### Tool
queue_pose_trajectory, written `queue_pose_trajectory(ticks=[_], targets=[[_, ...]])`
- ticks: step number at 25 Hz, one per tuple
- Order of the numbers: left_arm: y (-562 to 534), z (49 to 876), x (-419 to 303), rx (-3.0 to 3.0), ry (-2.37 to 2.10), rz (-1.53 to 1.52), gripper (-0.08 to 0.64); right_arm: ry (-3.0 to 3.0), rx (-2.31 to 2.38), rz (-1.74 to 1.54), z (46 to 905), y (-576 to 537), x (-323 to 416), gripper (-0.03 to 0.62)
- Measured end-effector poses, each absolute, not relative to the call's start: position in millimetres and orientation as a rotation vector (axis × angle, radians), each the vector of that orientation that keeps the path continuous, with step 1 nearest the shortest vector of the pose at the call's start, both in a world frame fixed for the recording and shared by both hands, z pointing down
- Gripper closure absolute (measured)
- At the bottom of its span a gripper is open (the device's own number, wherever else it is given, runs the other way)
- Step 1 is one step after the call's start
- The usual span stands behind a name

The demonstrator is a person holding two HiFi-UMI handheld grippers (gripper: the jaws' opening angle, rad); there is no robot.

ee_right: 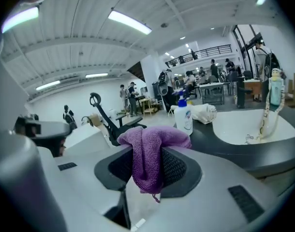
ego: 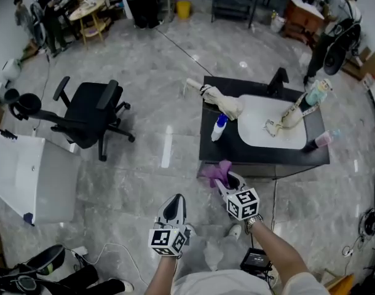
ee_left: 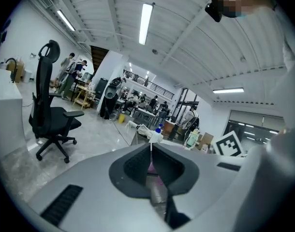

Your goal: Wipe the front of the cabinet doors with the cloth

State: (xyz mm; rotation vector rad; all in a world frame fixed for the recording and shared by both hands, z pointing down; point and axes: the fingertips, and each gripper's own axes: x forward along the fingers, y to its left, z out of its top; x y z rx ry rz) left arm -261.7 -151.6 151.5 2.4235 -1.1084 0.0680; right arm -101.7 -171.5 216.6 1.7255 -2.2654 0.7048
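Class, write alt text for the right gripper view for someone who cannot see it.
The right gripper grips a purple cloth between its jaws. Beyond it, a dark counter holds a white bottle and a white basin; a black office chair stands left.

Right hand-held gripper [ego: 224,183] clamped; left one [ego: 176,200] (seemingly) closed.

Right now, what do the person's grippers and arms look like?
The left gripper and right gripper share light grey bodies, dark ribbed fingers, and a white cube of black square markers each. The right wrist wears a band; the top is light.
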Motion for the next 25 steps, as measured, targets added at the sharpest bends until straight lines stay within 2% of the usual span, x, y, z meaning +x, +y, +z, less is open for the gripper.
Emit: queue_pose_trajectory(ticks=[4, 13, 19, 25], targets=[[-144.9, 115.2, -248.9, 2.49, -1.011, 0.078, 0.543, -2.343, 1.866, 0.714, 128.0, -125.0, -79.6, 0.454], [-119.9, 23.9, -197.4, 2.729, -0.748, 0.064, 0.543, -2.311, 2.191, 0.398, -19.3, -23.3, -52.1, 0.454], [-69.6, -23.9, -158.6, 2.866, -0.537, 0.02, 0.543, -2.222, 2.33, 0.287, -59.7, 47.4, -41.7, 0.454], [9.2, -18.5, -157.3, 2.826, -0.545, 0.058, 0.543, -2.288, 2.294, 0.22, -62.9, 112.6, -48.1, 0.454]])
